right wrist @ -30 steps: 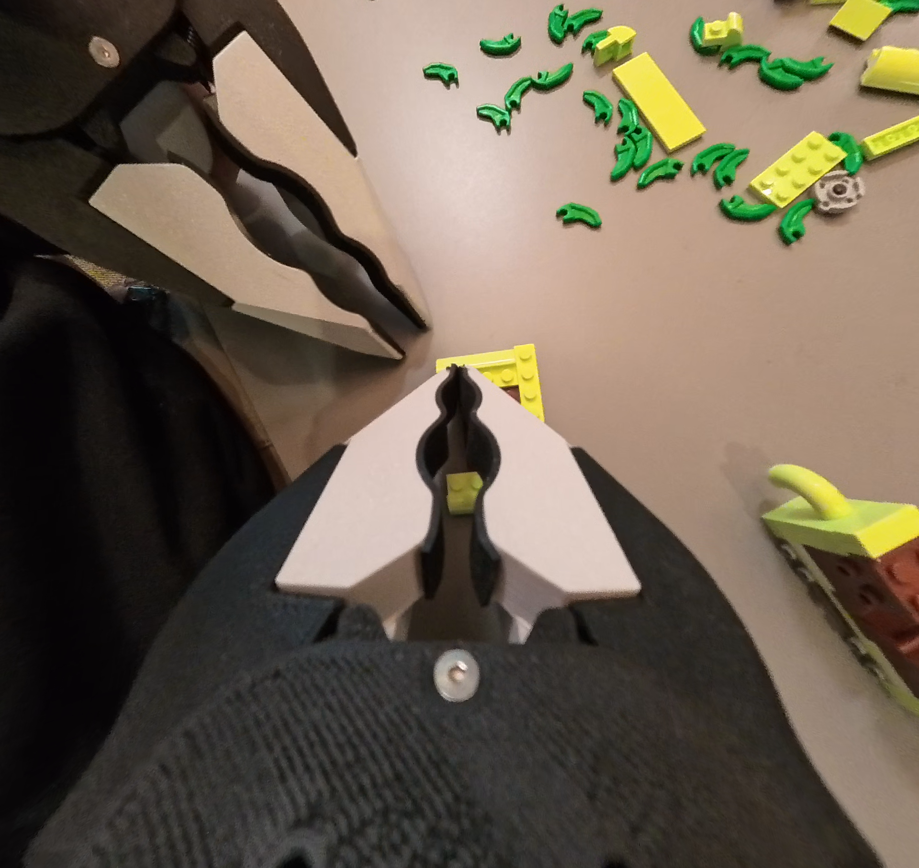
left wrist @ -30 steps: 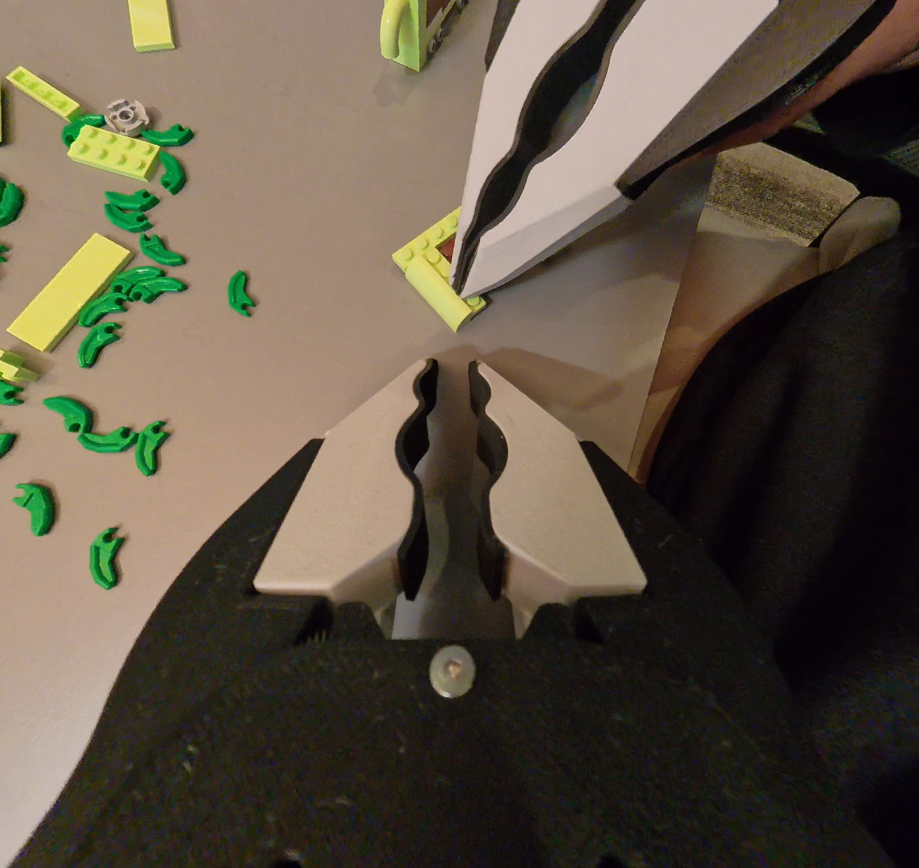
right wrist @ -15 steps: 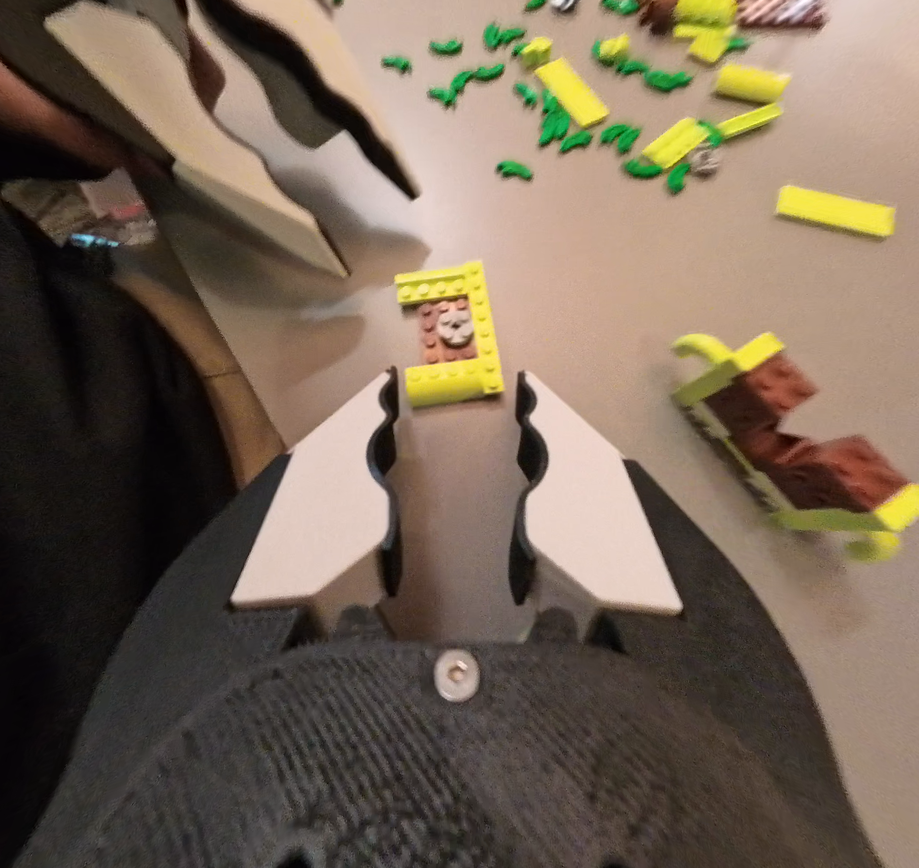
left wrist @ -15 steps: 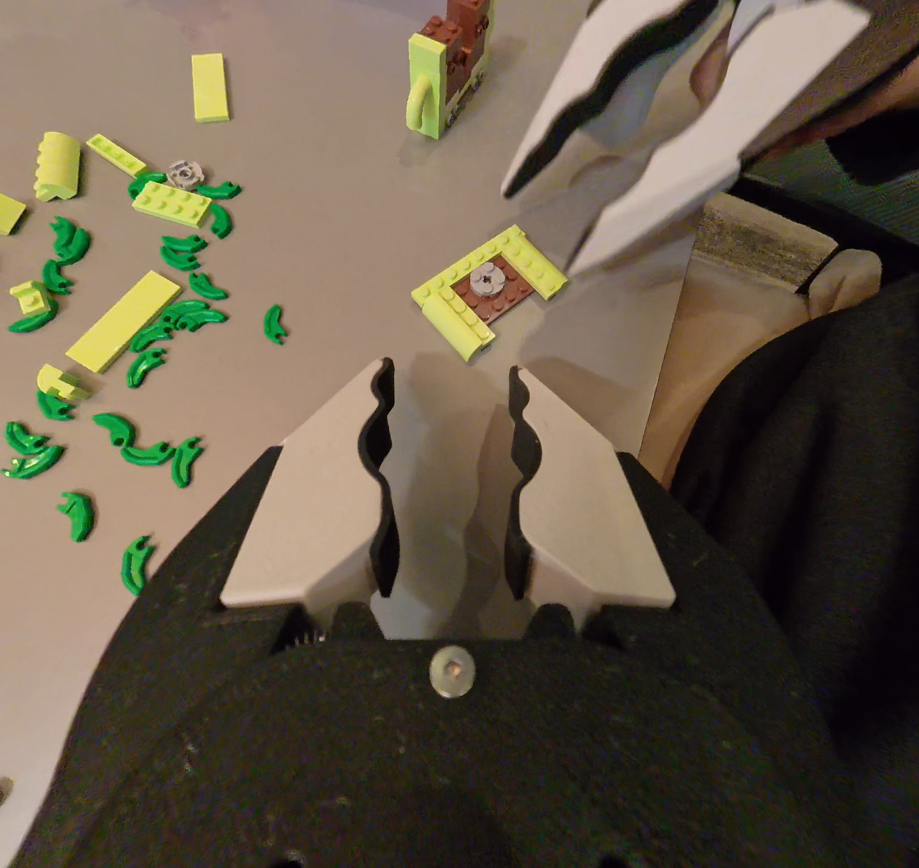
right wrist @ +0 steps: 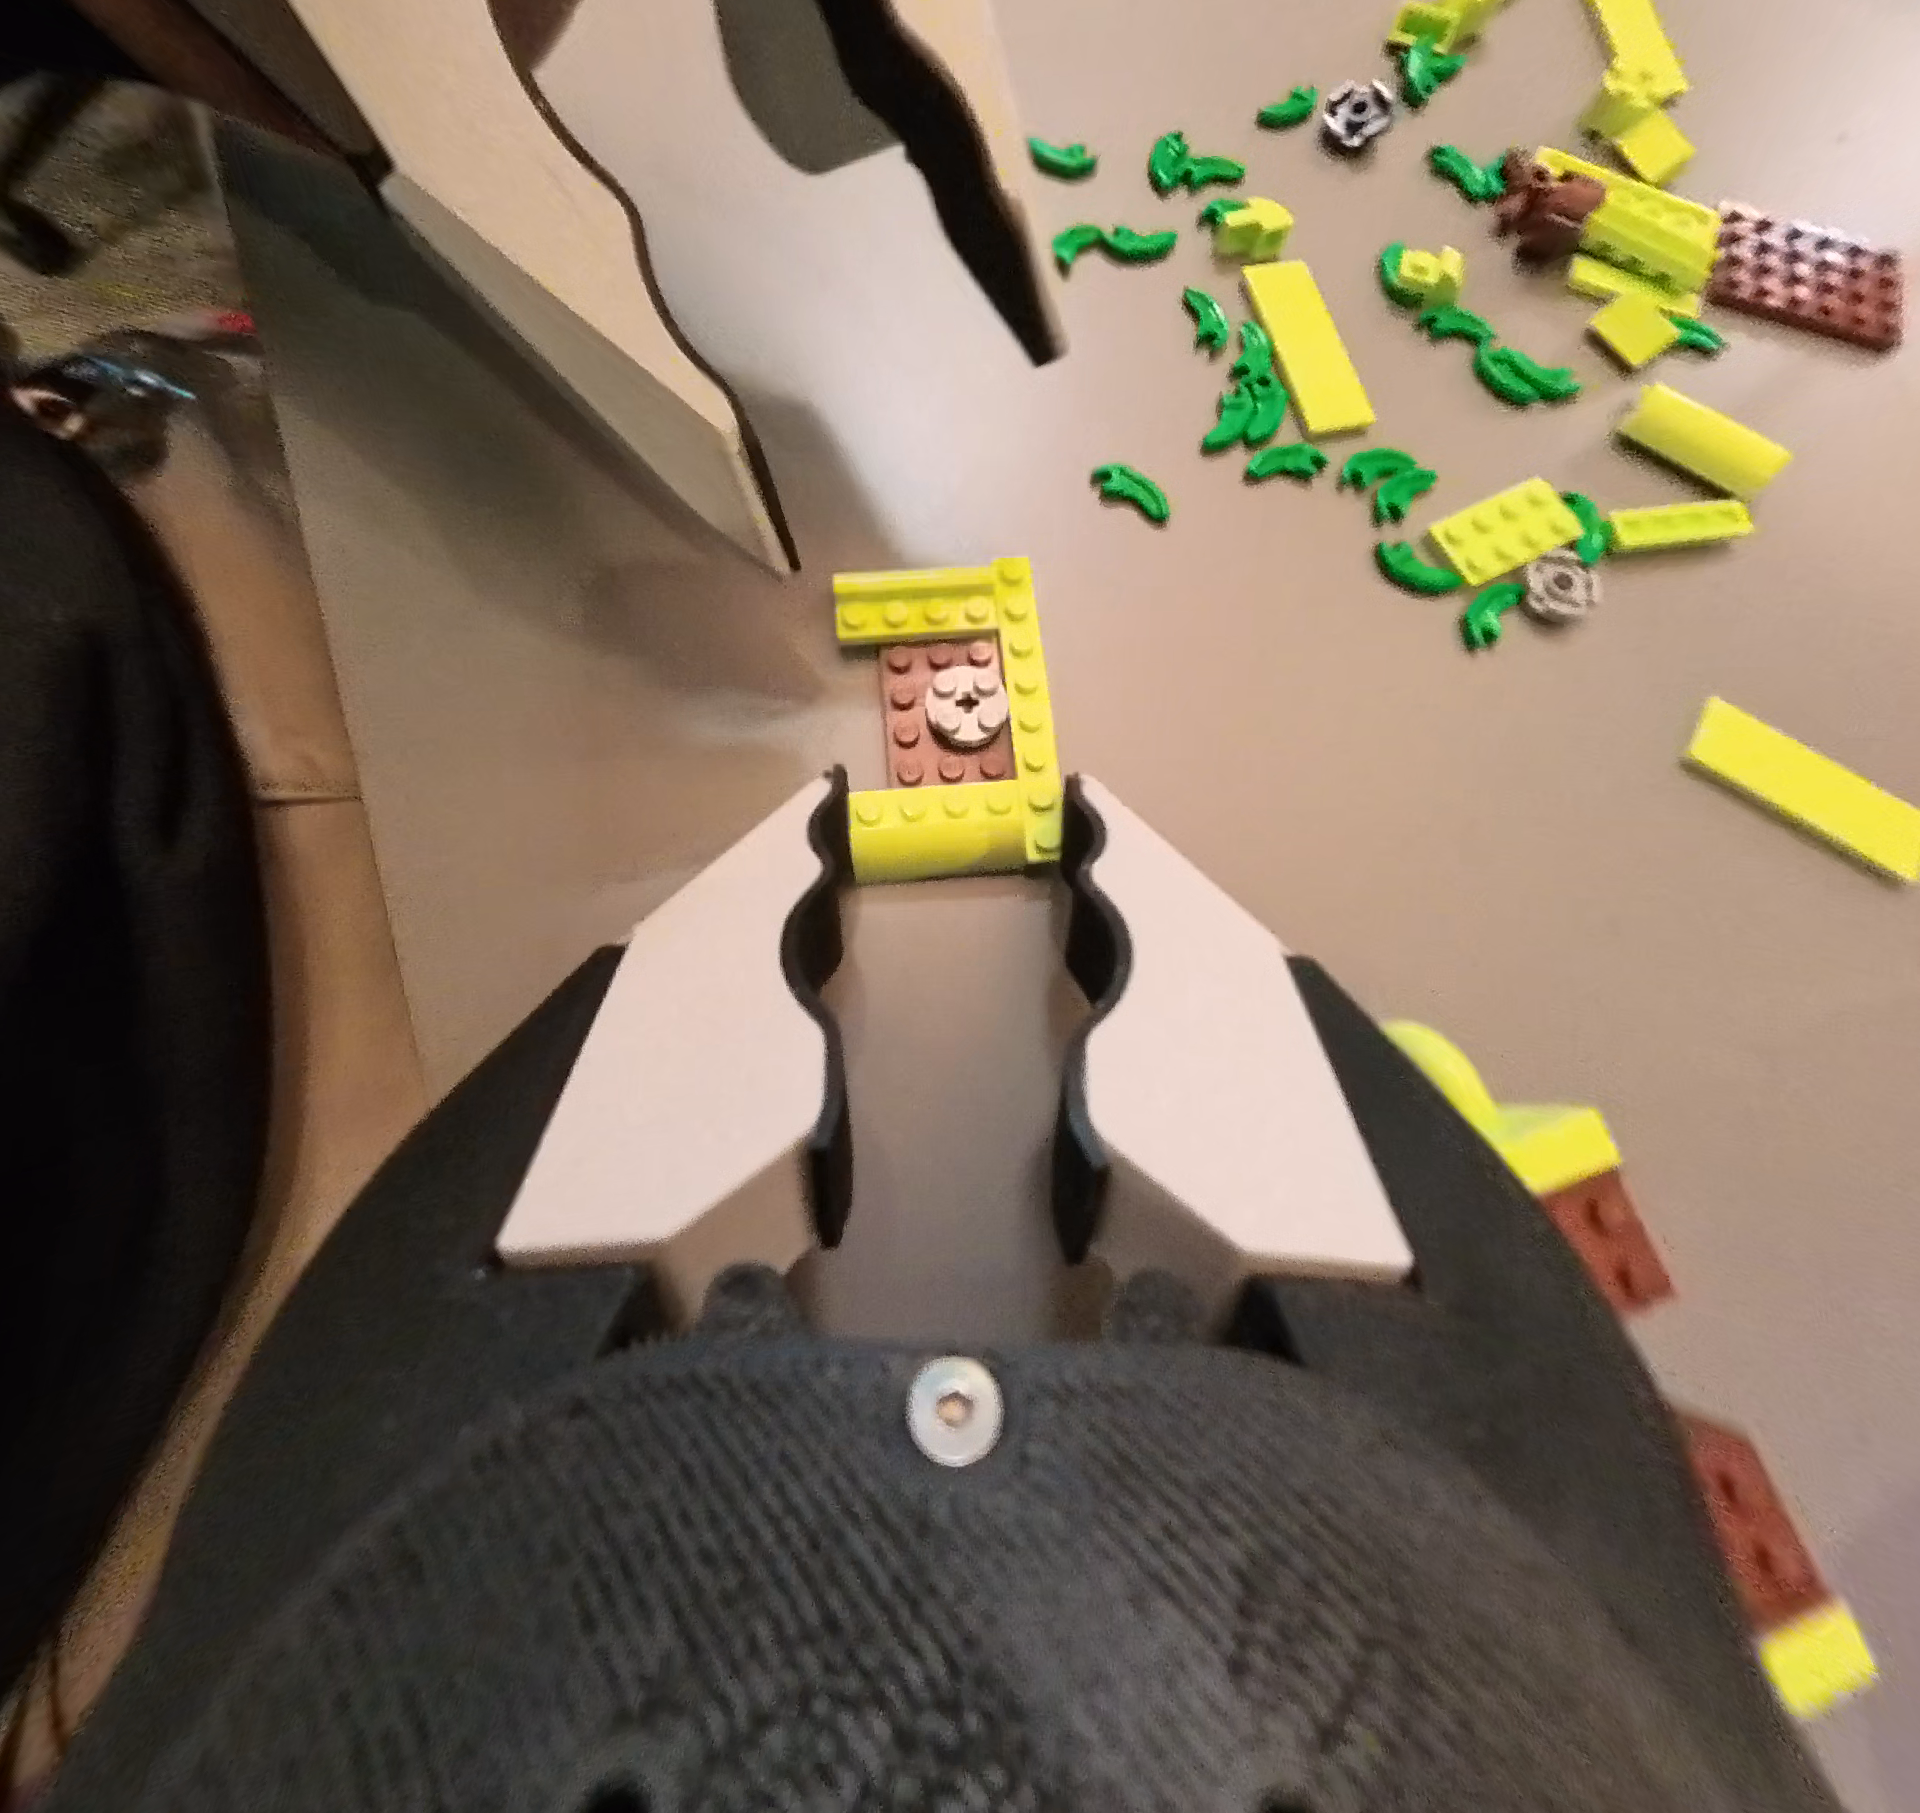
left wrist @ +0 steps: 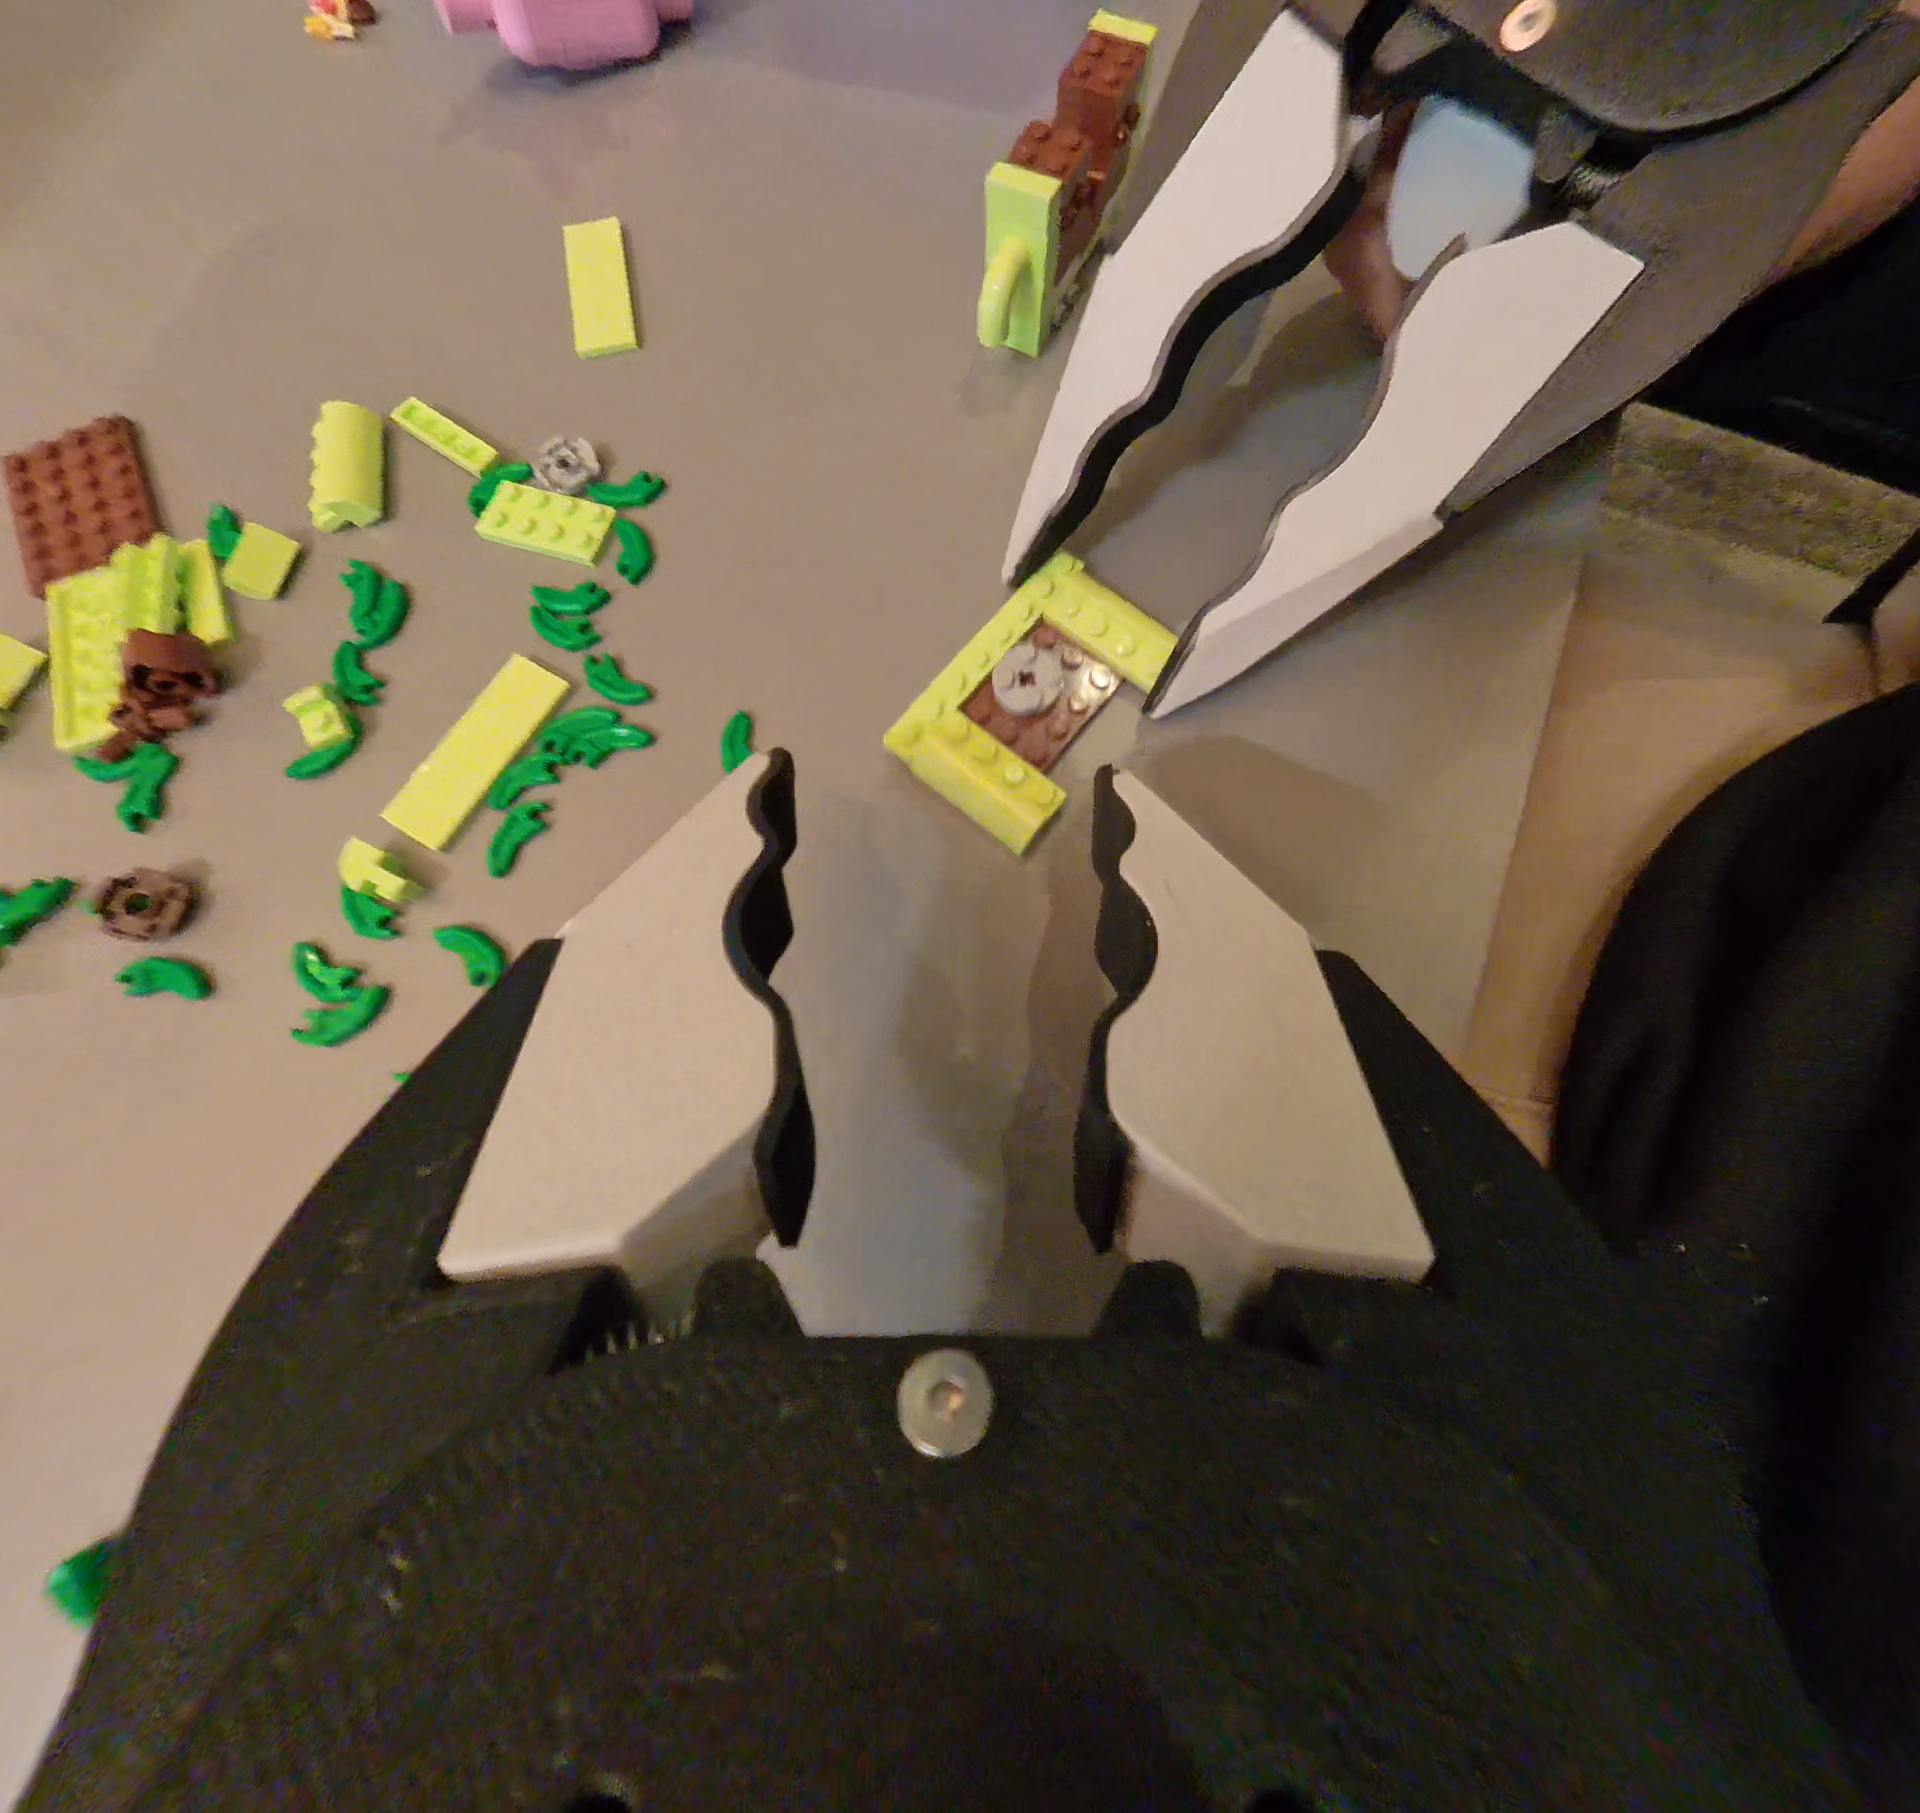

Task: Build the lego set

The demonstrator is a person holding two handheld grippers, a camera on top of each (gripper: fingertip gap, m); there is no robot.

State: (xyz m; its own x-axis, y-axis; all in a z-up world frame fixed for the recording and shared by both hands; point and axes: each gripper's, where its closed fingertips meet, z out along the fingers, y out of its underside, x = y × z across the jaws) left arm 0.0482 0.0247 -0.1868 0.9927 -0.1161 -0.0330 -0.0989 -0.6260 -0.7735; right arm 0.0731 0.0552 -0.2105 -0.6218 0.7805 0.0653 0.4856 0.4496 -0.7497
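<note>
Lime-framed brown plate (right wrist: 961,724) on table | right claw (right wrist: 951,792) spread wide, straddling its near edge, empty | left claw (left wrist: 940,776) released, empty

A flat frame (right wrist: 940,714) is seen on the grey table: a brown plate bordered on three sides by lime strips, with a grey round piece (right wrist: 966,705) studded at its centre. A brown-and-lime block (left wrist: 1065,194) with a lime hook is stood at its 12 o'clock. Loose lime plates (left wrist: 476,751) and green leaves (left wrist: 569,610) are scattered at 9 o'clock.

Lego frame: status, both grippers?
Left gripper open, empty. Right gripper open, straddling lime-and-brown frame. Frame flat on table, nothing blocking.
</note>
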